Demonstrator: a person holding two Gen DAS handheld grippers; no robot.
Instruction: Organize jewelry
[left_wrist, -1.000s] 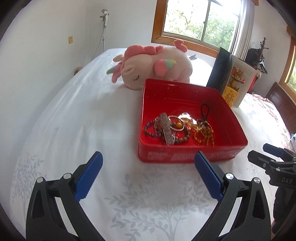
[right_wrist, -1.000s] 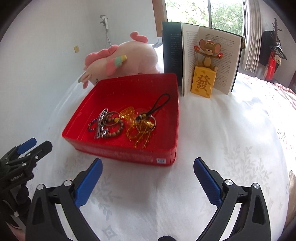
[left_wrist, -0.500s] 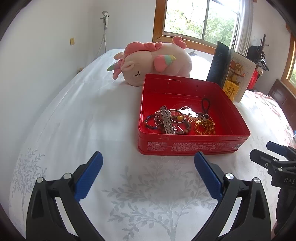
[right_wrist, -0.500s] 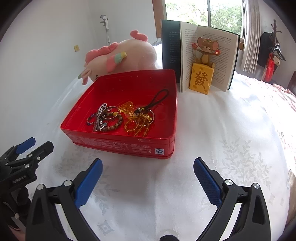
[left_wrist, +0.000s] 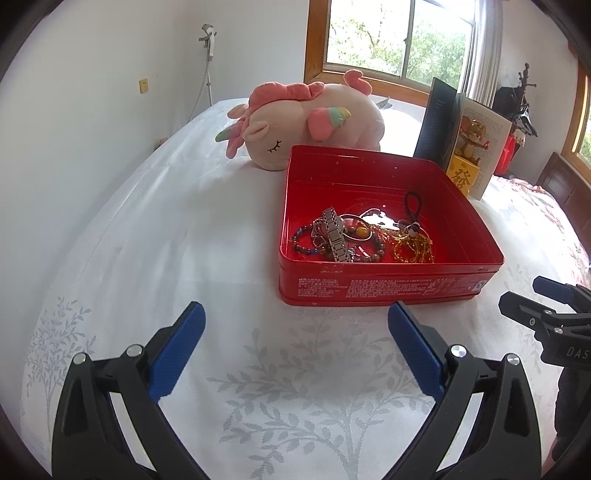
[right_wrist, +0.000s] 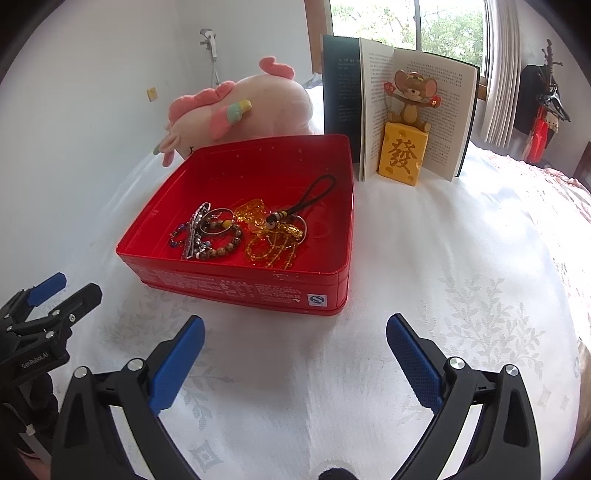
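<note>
A red tin box (left_wrist: 384, 288) (right_wrist: 236, 280) sits on the white bed cover with a tangle of jewelry inside. The pile holds a metal watch (left_wrist: 334, 234) (right_wrist: 194, 229), beaded bracelets (left_wrist: 306, 240) (right_wrist: 221, 247), a gold chain (left_wrist: 412, 247) (right_wrist: 271, 247) and a black-cord charm (left_wrist: 412, 206) (right_wrist: 310, 201). My left gripper (left_wrist: 295, 349) stands open just short of the box's near wall, nothing between its fingers. My right gripper (right_wrist: 295, 350) is open too, in front of the box's near right corner. Each gripper shows at the edge of the other's view.
A pink plush unicorn (left_wrist: 306, 122) (right_wrist: 240, 110) lies behind the box. An open book (left_wrist: 465, 136) (right_wrist: 410, 110) stands at the back right with a mouse figurine on a yellow block (right_wrist: 404, 147) in front of it. A wall runs along the left; windows are behind.
Both grippers have drawn back from the box and dropped a little, so the box sits farther off and its front wall shows more. Both stay open. The jewelry has not moved.
</note>
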